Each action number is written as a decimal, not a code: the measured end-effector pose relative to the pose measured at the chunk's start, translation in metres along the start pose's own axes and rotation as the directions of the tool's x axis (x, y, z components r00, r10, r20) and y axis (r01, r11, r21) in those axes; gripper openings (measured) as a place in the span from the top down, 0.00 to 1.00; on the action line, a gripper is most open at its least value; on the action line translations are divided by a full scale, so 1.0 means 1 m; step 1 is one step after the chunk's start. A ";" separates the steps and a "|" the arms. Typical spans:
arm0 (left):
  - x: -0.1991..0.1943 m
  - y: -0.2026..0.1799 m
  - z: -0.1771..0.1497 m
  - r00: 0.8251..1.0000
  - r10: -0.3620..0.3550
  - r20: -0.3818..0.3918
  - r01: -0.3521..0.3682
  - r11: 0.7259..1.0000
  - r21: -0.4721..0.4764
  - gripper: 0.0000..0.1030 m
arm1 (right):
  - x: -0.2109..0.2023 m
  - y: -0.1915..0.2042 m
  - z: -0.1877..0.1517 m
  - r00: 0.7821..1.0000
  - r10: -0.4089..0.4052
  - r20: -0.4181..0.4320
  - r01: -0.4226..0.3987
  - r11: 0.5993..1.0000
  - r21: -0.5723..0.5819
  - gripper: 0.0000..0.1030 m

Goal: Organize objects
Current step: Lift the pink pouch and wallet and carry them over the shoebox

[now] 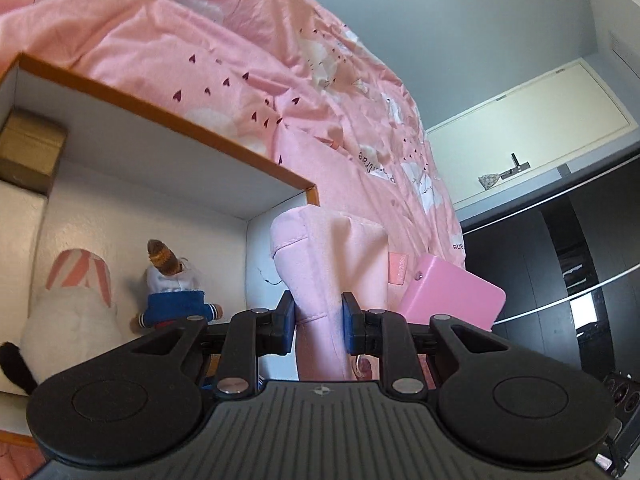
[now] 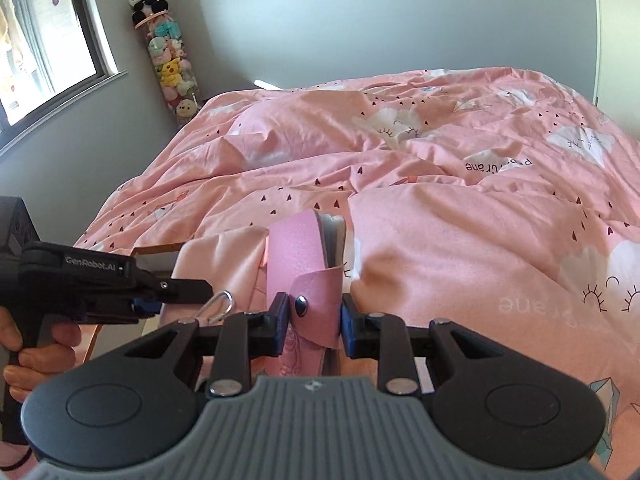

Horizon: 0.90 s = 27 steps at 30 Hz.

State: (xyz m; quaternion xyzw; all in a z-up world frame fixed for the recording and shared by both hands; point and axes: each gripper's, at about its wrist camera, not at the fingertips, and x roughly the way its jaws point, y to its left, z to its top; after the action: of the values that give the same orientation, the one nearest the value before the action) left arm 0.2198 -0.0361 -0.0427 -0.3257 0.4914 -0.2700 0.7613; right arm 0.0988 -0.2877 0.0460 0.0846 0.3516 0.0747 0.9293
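Note:
My left gripper [image 1: 318, 326] is shut on a soft pale pink pouch [image 1: 332, 264], held upright beside the right wall of an open white box with an orange rim [image 1: 160, 114]. In the box lie a small doll in blue and white clothes [image 1: 174, 290], a white plush with pink striped ears [image 1: 76, 304] and a brown carton [image 1: 30, 152]. My right gripper [image 2: 314, 322] is shut on a pink notebook with a snap strap [image 2: 298, 252]; it also shows in the left wrist view [image 1: 454, 294]. The pouch [image 2: 218, 268] and the left gripper [image 2: 152, 300] show left of it.
A rumpled pink duvet [image 2: 440, 168] covers the bed. A tall clear tube of plush toys topped by a panda [image 2: 172, 60] stands in the corner by the window [image 2: 44, 48]. Dark wardrobe shelves [image 1: 560, 264] lie to the right in the left wrist view.

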 end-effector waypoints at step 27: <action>0.041 0.066 -0.009 0.949 0.239 -0.205 -0.273 0.949 -0.160 0.78 | 0.041 0.000 -0.001 0.997 0.029 -0.067 -0.029 1.000 -0.007 0.73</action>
State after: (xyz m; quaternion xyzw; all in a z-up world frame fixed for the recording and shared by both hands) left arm 0.2325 -0.0257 -0.1190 -0.3025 0.6207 -0.1503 0.7075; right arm 0.1285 -0.2794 0.0190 0.0836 0.3811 0.0923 0.9161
